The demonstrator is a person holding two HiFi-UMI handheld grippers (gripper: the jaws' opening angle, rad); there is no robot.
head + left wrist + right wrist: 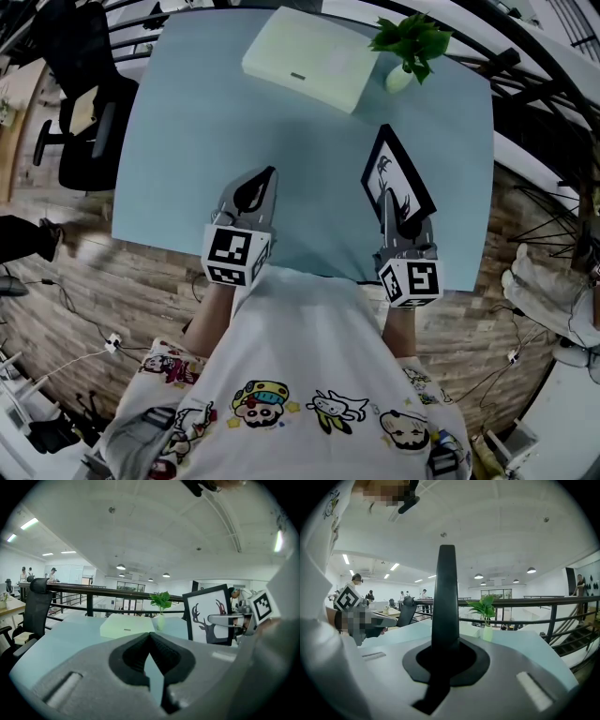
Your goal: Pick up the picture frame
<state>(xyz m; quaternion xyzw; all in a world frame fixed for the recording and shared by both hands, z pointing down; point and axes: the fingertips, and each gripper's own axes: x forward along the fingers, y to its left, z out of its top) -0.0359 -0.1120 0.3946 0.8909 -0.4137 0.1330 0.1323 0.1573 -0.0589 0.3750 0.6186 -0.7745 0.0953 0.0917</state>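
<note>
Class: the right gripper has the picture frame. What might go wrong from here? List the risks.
1. The right gripper clamps the picture frame at one edge only, so the frame may pivot or slip out.
2. The left gripper is shut, empty and apart from the frame, giving it no support.
3. The plant in its small vase stands beyond the frame on the table; a careless swing might topple it.

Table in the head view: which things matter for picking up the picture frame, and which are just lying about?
Job: picture frame; right gripper, shut on it.
Lying about: pale green box; potted plant; office chair; empty left gripper.
</note>
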